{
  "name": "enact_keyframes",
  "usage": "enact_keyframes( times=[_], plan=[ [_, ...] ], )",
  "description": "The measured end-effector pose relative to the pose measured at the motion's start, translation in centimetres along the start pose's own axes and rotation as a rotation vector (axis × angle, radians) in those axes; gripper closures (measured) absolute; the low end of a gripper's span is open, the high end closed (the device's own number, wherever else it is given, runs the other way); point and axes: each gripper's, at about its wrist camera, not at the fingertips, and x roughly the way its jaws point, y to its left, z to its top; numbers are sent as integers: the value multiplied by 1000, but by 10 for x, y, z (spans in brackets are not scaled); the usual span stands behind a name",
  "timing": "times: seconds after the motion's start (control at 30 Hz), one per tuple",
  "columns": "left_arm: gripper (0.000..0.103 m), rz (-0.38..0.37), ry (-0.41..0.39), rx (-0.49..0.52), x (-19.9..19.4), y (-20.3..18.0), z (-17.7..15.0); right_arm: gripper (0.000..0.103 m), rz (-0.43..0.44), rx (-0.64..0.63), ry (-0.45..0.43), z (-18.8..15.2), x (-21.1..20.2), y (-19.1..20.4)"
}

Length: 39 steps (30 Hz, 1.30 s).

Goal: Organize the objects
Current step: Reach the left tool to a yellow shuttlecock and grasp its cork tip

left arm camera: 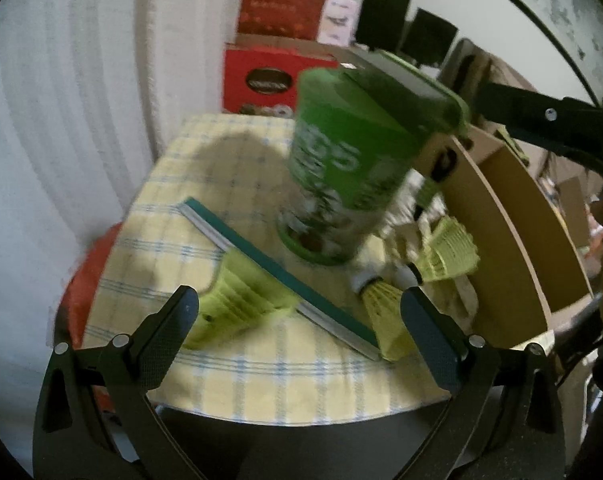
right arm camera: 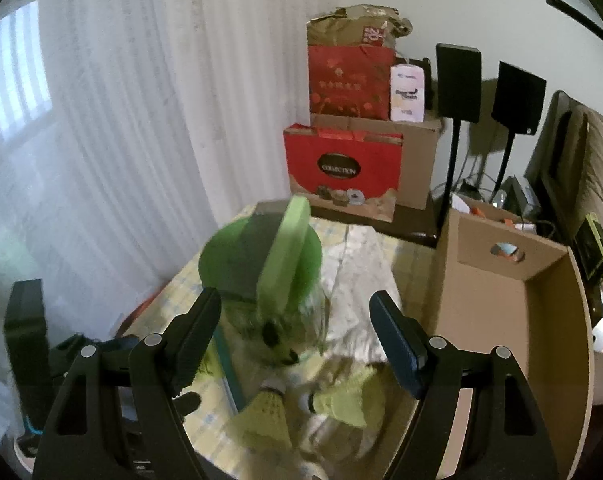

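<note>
A green shuttlecock tube [left arm camera: 341, 176] stands on the checked tablecloth [left arm camera: 237, 364], its hinged lid [left arm camera: 413, 80] tipped open. In the right wrist view the tube [right arm camera: 257, 264] and its raised lid [right arm camera: 285, 256] sit just beyond the fingers. Yellow-green shuttlecocks lie around it: one [left arm camera: 237, 300] between my left fingers, one [left arm camera: 385, 312] by the right fingertip, one [left arm camera: 449, 252] near the box; two show in the right wrist view [right arm camera: 267, 416] [right arm camera: 349, 400]. A teal-edged ruler [left arm camera: 277, 272] lies across the cloth. My left gripper [left arm camera: 299, 308] is open and empty. My right gripper [right arm camera: 295, 312] is open and empty.
An open cardboard box [left arm camera: 513, 216] stands at the table's right side and also shows in the right wrist view [right arm camera: 513, 320]. Red gift boxes [right arm camera: 341, 168] and black speakers [right arm camera: 459, 80] stand behind. A white curtain [right arm camera: 121, 120] hangs at left. White crumpled plastic [right arm camera: 357, 276] lies behind the tube.
</note>
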Motion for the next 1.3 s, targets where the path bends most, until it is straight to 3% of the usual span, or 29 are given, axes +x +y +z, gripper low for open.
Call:
enact_keyframes(
  times=[0.1,0.37,0.67,0.8,0.97,1.03,1.3],
  plan=[
    [3,-42,28,-10,7,-9,2,25,-12,3,14,-6,-7,-8],
    [15,-131,127,-61,32,-24,13,29,-54,12,96,-21,1,-31],
    [18,-47,224,-23,64,-47,16,32,-59,-4,136,-36,10,-35],
    [45,-2,256,-7,77,-51,12,32,-73,-9,130,-36,8,-37],
    [61,-2,267,-8,82,-50,7,32,-74,-13,132,-34,8,-38],
    [73,-19,274,-20,83,-49,6,32,-72,-26,139,-34,8,-36],
    [72,1,297,-3,88,-53,0,32,-76,-87,194,-40,17,-30]
  ],
)
